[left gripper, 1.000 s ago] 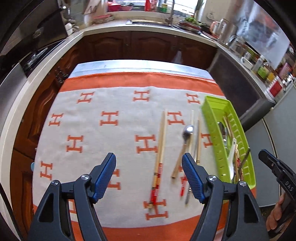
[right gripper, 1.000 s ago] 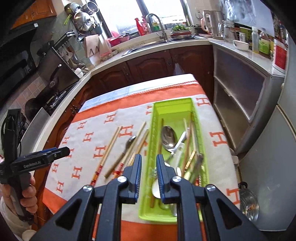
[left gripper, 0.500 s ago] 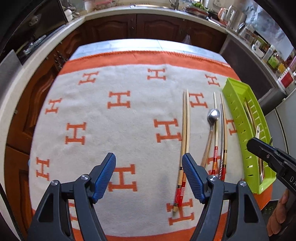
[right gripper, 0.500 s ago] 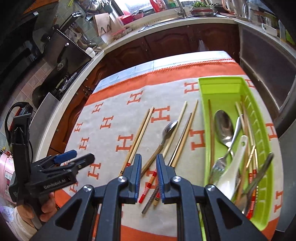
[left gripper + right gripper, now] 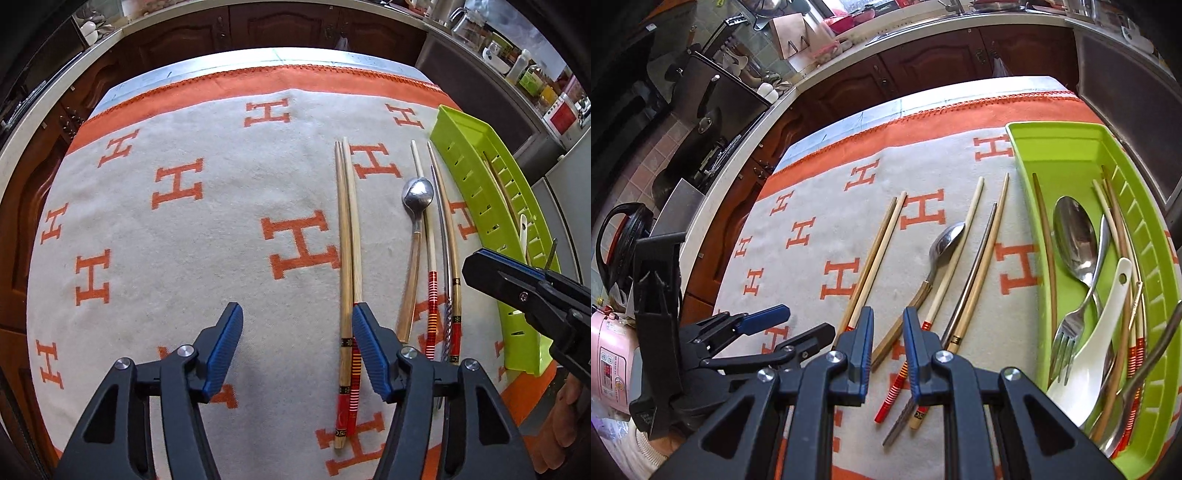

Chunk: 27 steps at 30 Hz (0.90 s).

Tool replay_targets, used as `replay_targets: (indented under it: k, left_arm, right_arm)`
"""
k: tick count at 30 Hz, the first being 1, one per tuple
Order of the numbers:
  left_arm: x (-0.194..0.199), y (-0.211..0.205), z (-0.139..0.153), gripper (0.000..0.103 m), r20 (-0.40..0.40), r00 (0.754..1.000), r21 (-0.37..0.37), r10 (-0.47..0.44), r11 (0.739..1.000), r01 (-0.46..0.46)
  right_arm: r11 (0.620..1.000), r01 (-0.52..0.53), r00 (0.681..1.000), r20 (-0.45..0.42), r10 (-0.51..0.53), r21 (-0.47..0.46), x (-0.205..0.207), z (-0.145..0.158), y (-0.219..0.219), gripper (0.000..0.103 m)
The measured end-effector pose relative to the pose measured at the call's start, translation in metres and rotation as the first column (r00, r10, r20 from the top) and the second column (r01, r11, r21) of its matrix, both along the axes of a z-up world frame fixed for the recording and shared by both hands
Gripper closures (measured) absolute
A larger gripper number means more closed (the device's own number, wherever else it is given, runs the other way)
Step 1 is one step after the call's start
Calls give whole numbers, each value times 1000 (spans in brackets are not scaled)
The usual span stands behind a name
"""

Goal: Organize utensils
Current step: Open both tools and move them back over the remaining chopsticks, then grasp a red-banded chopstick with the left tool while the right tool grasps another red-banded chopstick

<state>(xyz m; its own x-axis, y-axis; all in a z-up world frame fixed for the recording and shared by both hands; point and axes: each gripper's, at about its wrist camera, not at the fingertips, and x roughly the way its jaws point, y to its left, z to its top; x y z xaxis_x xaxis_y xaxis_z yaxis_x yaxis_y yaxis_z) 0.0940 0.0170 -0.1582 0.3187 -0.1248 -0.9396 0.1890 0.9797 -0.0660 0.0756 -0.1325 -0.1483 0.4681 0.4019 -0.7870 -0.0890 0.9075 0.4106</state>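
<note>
A pair of wooden chopsticks [image 5: 347,236] with red ends lies on the H-patterned cloth [image 5: 184,229]. To its right lie a metal spoon with a wooden handle [image 5: 415,221], two more chopsticks [image 5: 428,236] and a metal chopstick [image 5: 443,236]. My left gripper [image 5: 295,332] is open and low over the cloth, its right finger by the chopstick pair. My right gripper [image 5: 888,332] is nearly shut and empty, above the spoon handle [image 5: 901,332]. The green tray [image 5: 1071,155] holds a spoon, a fork, a white spoon and several chopsticks.
The cloth covers a table with its far edge [image 5: 258,59] near dark wood cabinets. A stove [image 5: 713,110] stands on the left counter. A pink appliance [image 5: 609,354] sits at the lower left in the right wrist view.
Both grippers have moved forward and down toward the loose utensils on the cloth. The left gripper now has its right finger beside the chopstick pair. The right gripper has shifted left from the tray.
</note>
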Motion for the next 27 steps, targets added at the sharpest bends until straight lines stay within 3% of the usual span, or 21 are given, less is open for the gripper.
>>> replay_targets:
  k: [4,16,27]
  left_arm:
    - [5,0,-5,56,-10,1000,-10,-10,1000,10]
    - [6,-10,-2,58,12,998,-16,-57,998,57]
    - [5,-18,-9,60,16,997,57,-79,995,78]
  right_arm:
    - [1000,-1,1000,-8,1,2,2,-4,0,87]
    - [1000,-11,1000,-14,11,2,5,-11,3,87]
    - [1000,-14,1000,3,14,-6,4,-9,6,87]
